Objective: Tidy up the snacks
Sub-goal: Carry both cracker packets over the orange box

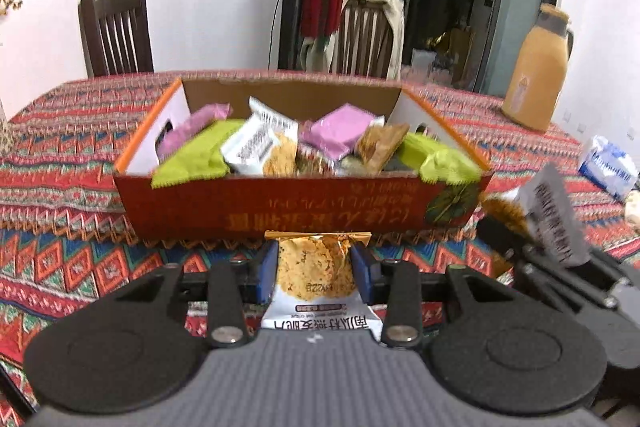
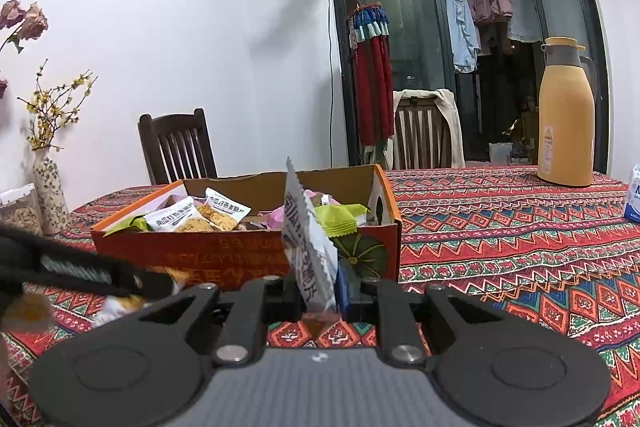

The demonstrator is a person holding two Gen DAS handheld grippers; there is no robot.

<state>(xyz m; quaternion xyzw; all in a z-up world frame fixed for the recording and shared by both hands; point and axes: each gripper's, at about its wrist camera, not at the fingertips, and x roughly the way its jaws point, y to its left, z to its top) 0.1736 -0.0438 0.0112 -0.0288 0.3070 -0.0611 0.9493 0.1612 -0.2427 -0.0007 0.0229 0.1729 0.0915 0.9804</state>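
An open red cardboard box sits on the patterned tablecloth, holding several snack packets in pink, green and white. Just in front of its near wall, my left gripper is shut on a white and gold crisp packet, blue pads pressing both sides. To the right, my right gripper grips a white packet. In the right wrist view that white packet stands on edge between the shut fingers of my right gripper, before the box. The left gripper shows blurred at the left.
A yellow thermos jug and a blue and white tissue pack stand on the table at the right. At the far left are a vase of flowers and a jar of nuts. Two wooden chairs stand behind the table.
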